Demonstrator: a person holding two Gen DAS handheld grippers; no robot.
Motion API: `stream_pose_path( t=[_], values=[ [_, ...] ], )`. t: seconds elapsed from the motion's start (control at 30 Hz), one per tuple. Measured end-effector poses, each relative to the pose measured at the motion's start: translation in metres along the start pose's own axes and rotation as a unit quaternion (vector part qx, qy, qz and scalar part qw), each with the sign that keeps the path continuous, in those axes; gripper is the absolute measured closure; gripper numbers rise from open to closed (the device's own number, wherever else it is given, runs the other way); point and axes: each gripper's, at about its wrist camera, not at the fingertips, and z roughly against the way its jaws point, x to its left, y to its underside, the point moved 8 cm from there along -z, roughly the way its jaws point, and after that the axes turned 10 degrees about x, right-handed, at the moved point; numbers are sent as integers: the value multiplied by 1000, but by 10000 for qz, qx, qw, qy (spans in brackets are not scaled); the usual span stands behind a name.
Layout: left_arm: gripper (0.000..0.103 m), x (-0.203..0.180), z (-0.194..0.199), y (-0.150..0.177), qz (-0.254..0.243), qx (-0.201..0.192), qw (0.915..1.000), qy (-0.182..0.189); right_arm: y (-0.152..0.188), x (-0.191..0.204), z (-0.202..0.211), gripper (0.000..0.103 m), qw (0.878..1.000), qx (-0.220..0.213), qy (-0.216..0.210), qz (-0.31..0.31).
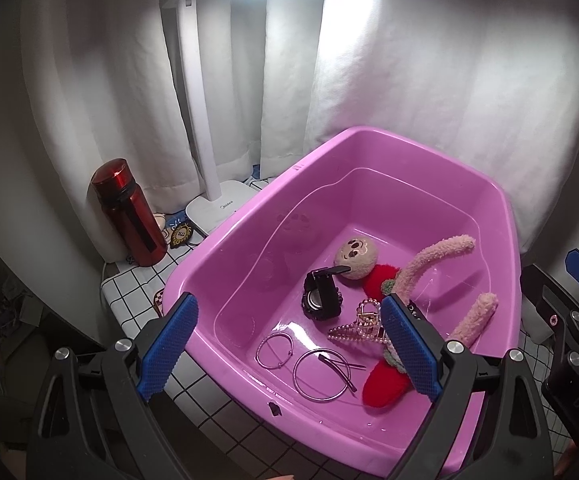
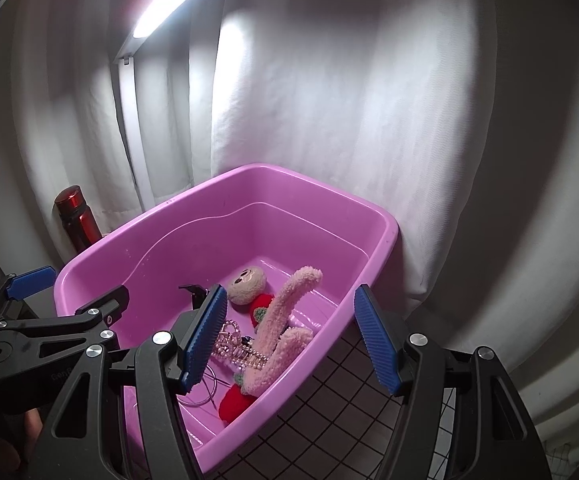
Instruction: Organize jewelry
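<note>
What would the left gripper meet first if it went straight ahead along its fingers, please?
Probably the floor of the pink tub, near the black watch and the thin bangles; the open left gripper points down into it, though depth is unclear.

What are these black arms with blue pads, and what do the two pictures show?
They are two hand-held claws, one in each hand of a person; no robot. Each carries a camera looking along its fingers. One picture is from the left claw, the other from the right claw. Both are open and hold nothing. Below them a pink tub stands on a checked cloth. In it lie a plush monkey, a black watch, a pearl hair clip and two metal hoops. Behind stand a red bottle and a white lamp.
</note>
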Motion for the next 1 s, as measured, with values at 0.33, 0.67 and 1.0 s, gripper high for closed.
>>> stream_pose_path(
  t=[0.33, 0.67, 1.0],
  values=[
    [12, -2, 1, 1, -27, 13, 10000, 21, 1, -1, 1, 40, 10000, -8, 4, 2],
    [11, -3, 4, 0, -67, -38, 9999, 118, 3, 0, 2, 40, 10000, 8, -2, 14],
    [7, 1, 3, 2, -21, 15, 10000, 43, 5, 0, 5, 40, 10000, 18, -36, 55]
  ],
)
